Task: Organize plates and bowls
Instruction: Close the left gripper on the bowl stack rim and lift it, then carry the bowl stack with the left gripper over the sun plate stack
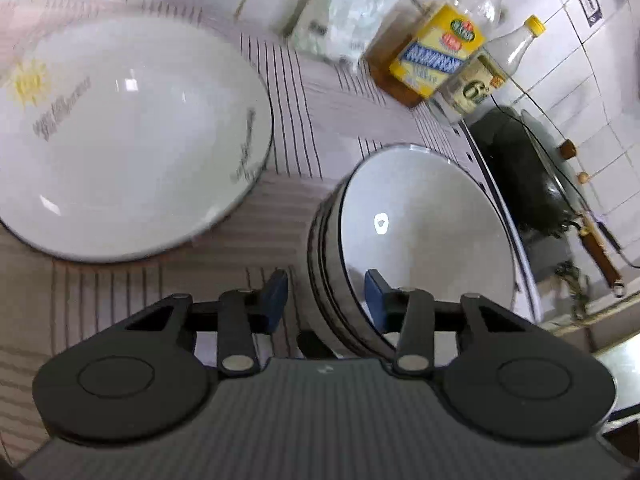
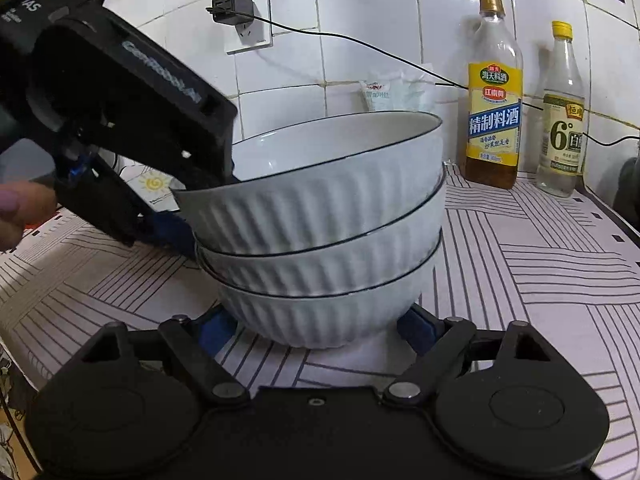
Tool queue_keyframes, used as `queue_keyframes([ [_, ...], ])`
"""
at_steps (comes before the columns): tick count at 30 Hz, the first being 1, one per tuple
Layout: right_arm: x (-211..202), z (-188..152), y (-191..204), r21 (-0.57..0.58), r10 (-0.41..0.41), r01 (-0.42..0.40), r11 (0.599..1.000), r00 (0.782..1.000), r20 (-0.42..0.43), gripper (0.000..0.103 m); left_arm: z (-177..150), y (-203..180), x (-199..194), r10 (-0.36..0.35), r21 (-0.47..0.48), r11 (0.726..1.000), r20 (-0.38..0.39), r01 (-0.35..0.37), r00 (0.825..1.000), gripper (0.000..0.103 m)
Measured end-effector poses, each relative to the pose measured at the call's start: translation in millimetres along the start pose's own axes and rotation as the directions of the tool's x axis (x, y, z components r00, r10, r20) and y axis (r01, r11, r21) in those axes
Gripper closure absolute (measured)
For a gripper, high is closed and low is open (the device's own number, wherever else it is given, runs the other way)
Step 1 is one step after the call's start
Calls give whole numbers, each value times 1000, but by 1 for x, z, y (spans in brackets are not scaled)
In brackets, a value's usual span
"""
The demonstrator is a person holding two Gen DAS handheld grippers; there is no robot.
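Three ribbed white bowls with dark rims stand nested as a stack on the striped cloth, each a little askew. My left gripper straddles the top bowl at its rim, one blue pad inside and the other outside. A thin strip of cloth shows between the outer pad and the wall. My right gripper is open wide, its pads on either side of the bottom bowl's base. A large white plate with a yellow sun print lies to the left of the stack.
A cooking wine bottle and a vinegar bottle stand against the tiled wall behind the stack, with a plastic bag beside them. A dark wok sits right of the bowls. A charger hangs in the wall socket.
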State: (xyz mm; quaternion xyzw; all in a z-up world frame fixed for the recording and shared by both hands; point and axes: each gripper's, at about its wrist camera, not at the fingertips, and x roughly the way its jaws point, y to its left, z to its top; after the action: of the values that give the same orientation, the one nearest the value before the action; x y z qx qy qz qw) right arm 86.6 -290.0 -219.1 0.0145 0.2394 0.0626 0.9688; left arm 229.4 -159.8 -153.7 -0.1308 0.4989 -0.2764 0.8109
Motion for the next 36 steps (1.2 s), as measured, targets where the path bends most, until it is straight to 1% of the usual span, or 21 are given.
queue_keyframes([
  [1, 1, 0, 1, -5, -3, 3, 1000, 1000, 5, 12, 0, -2, -1, 13, 25, 1000, 20, -14, 1000, 65],
  [3, 1, -2, 1, -12, -3, 3, 1000, 1000, 13, 12, 3, -4, 0, 13, 42, 999, 27, -14, 1000, 66],
  [8, 5, -1, 2, -33, -15, 15, 999, 1000, 16, 10, 9, 3, 7, -30, -30, 999, -4, 30, 1000, 66],
  [13, 8, 2, 6, -35, -29, 29, 999, 1000, -3, 8, 7, 8, 10, -36, -112, 993, -5, 35, 999, 65],
  [14, 9, 3, 6, -37, -32, 31, 999, 999, -8, 8, 6, 7, 10, -32, -110, 993, -3, 32, 999, 64],
  [17, 13, 7, 7, -32, -47, 46, 998, 999, -28, 5, 1, -3, 9, -3, -40, 999, 11, 3, 1000, 62],
  [20, 16, 9, 8, -19, -55, 55, 998, 998, -32, 3, 2, -7, 9, 11, -20, 1000, 14, -11, 1000, 62],
  [22, 17, 10, 7, -14, -54, 54, 998, 998, -31, 3, 3, -5, 9, 4, -25, 1000, 9, -4, 1000, 62],
  [24, 17, 10, 8, -18, -56, 55, 998, 998, -32, 3, 5, -1, 10, -10, -48, 999, 5, 10, 1000, 62],
  [26, 16, 9, 9, -25, -57, 56, 998, 998, -35, 3, 5, 5, 12, -32, -93, 995, 0, 32, 999, 61],
  [28, 15, 9, 9, -26, -56, 55, 998, 998, -35, 4, 5, 8, 14, -46, -103, 994, -11, 45, 999, 60],
  [30, 15, 9, 8, -27, -56, 55, 998, 998, -33, 4, 5, 5, 14, -45, -63, 997, -13, 44, 999, 60],
  [32, 15, 9, 7, -31, -54, 53, 998, 998, -28, 4, 5, 3, 13, -52, -4, 999, -23, 52, 998, 60],
  [36, 12, 7, 7, -41, -42, 42, 998, 999, -15, 4, 3, 5, 11, -71, 17, 997, -30, 72, 997, 61],
])
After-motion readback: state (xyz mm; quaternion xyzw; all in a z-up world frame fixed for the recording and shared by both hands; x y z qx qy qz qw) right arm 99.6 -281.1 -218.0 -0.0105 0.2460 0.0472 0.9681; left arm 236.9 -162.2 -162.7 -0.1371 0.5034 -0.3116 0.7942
